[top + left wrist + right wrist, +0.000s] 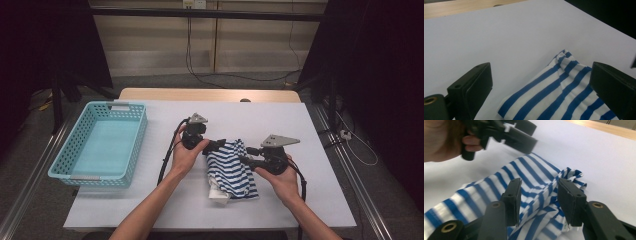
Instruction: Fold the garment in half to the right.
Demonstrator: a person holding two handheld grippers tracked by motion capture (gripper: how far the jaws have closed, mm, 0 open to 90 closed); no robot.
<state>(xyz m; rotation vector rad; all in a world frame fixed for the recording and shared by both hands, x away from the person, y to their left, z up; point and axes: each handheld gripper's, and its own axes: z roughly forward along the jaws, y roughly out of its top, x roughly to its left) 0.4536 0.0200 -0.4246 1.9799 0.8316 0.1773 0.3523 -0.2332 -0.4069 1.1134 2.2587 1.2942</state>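
Observation:
A blue and white striped cloth lies crumpled in the middle of the white table. My left gripper hovers at the cloth's far left corner with its jaws wide apart. In the left gripper view the cloth lies low between those open jaws, untouched by either. My right gripper reaches in from the right over the cloth's upper edge. Its jaws stand partly apart astride a raised fold of the cloth, and the pads do not visibly press it. The left gripper appears blurred above.
A light blue plastic basket, with nothing in it, stands at the left of the table. The bare wooden edge of the table runs along the far side. Dark curtains and stands flank the table.

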